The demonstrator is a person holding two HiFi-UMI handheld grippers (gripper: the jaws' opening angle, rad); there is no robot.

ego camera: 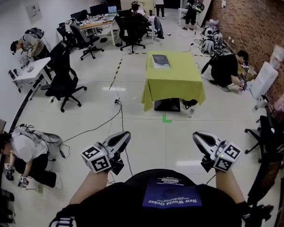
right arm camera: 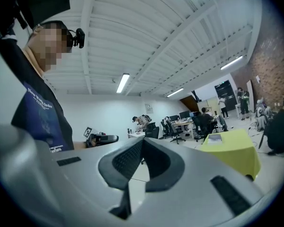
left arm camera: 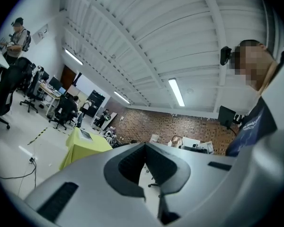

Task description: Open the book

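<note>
A dark closed book (ego camera: 161,60) lies near the far edge of a table under a yellow-green cloth (ego camera: 174,82), several steps ahead of me. It also shows small in the left gripper view as the book (left arm camera: 86,135) and in the right gripper view as the book (right arm camera: 215,137). My left gripper (ego camera: 126,136) and right gripper (ego camera: 197,137) are held low in front of my body, far short of the table. Both are shut with nothing between the jaws. In its own view the left gripper (left arm camera: 144,148) has its tips together, and the same goes for the right gripper (right arm camera: 142,143).
Cables (ego camera: 92,129) run across the white floor between me and the table. A person (ego camera: 23,150) crouches at my left, another (ego camera: 229,70) kneels right of the table. Black office chairs (ego camera: 64,82) and desks (ego camera: 31,72) stand at left and back. A brick wall (ego camera: 255,22) runs along the right.
</note>
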